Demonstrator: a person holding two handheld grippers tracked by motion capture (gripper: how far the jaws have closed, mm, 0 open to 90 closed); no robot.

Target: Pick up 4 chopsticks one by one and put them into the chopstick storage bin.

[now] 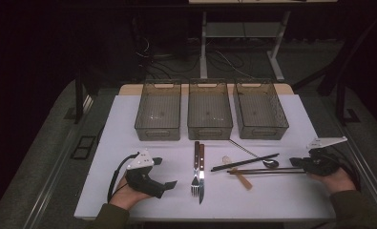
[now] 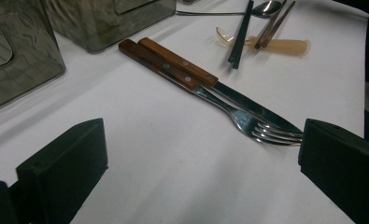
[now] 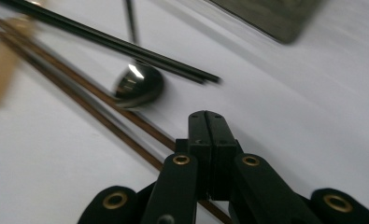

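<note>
White tabletop is lying under everything; I'm resting my left gripper (image 1: 169,183) with jaws spread beside the fork (image 2: 247,122), my right gripper (image 3: 211,122) pressed together, hovering near brown chopsticks (image 3: 93,100)

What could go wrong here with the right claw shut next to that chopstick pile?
1. The right claw is shut, its tip right beside the brown chopsticks; pushing in could scatter them rather than grip one.
2. The chopsticks, black chopsticks and spoon cross each other, so lifting one may drag the rest.
3. The fork lies against the knife; the open left claw may take both.
</note>
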